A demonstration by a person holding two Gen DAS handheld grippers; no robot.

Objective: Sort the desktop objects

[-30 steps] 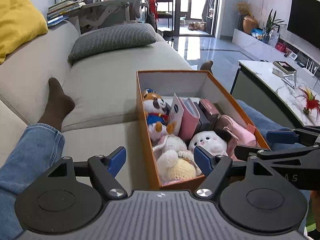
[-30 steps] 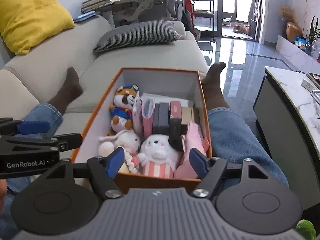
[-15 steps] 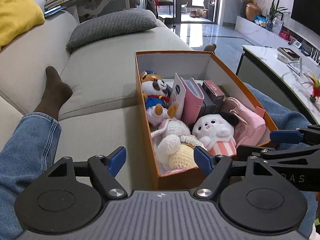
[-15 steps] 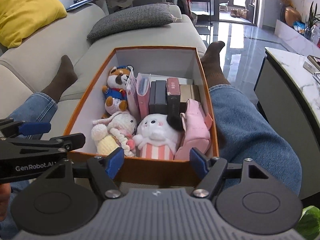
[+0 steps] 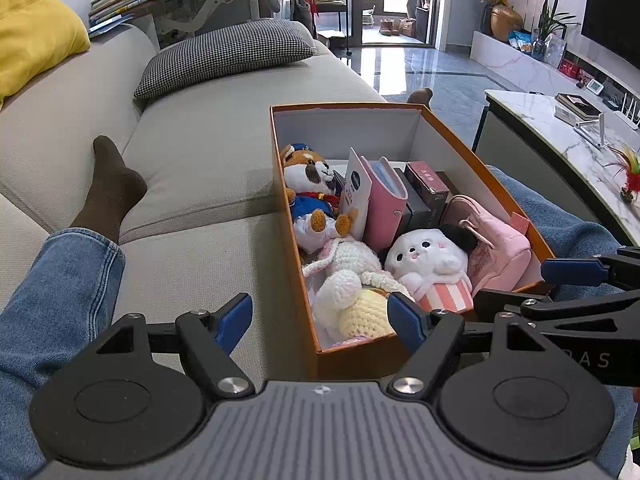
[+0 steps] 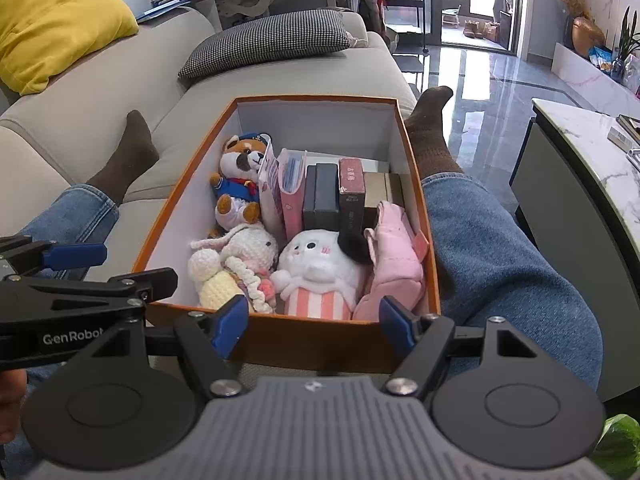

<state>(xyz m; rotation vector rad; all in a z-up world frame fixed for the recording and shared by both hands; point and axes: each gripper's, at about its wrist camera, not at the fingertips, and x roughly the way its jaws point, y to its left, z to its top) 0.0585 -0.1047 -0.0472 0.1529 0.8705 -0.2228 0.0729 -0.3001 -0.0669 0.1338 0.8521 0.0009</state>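
the left gripper (image 5: 320, 318) has its blue-padded jaws spread wide with nothing between them, held low over the grey sofa seat (image 5: 208, 248) at the near left corner of the orange cardboard box (image 5: 352, 356). the right gripper (image 6: 314, 320) is likewise wide open and empty, just in front of the box's near wall, its pads level with the rim.

the box lies on the sofa between the person's jeans-clad legs (image 6: 500, 264). nearest the grippers inside it are a cream and white crocheted bunny doll (image 6: 236, 264), a white round plush with a pink striped base (image 6: 320, 276) and a pink fabric pouch (image 6: 394, 256) against the right wall, all touching. behind them a fox plush in a blue uniform (image 6: 240, 184) lies by the left wall, beside a pink notebook (image 6: 292, 188) and upright dark boxes (image 6: 324, 196). the far end of the box shows bare white floor.

farther off sit a houndstooth cushion (image 5: 228, 56), a yellow pillow (image 6: 56, 20) and a marble-topped table (image 5: 560, 128).
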